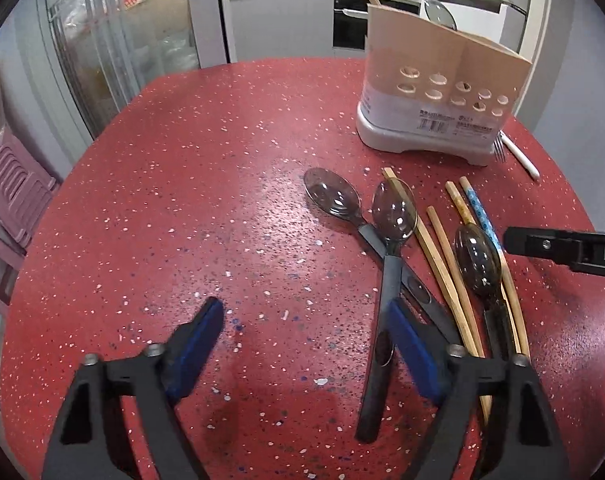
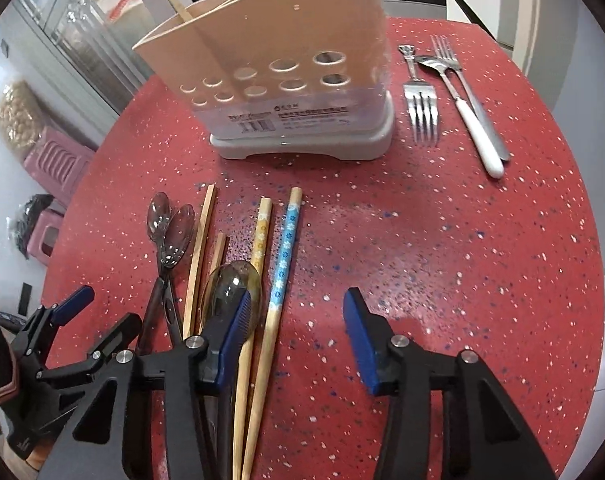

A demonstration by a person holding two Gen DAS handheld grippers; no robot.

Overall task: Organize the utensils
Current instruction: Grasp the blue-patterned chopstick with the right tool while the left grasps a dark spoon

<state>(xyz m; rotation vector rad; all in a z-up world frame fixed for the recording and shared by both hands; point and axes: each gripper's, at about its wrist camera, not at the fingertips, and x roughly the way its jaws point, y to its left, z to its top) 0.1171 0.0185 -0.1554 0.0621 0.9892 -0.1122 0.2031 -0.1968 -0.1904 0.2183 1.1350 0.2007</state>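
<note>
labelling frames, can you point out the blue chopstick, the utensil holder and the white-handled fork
blue chopstick (image 2: 287, 240), right wrist view, patterned upper shaft
utensil holder (image 2: 286, 32), right wrist view, beige front wall
white-handled fork (image 2: 480, 136), right wrist view, white handle

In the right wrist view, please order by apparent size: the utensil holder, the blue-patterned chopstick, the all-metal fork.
1. utensil holder
2. blue-patterned chopstick
3. all-metal fork
The chopstick lies nearer the camera, so ranks 2 and 3 are unsure.

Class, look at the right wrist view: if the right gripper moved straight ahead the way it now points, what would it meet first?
Probably bare red table at first: the open right gripper has only tabletop between its fingers. Further on, the line seems to reach the utensil holder, near its right corner, though depth is hard to judge. The blue chopstick lies just left.
</note>
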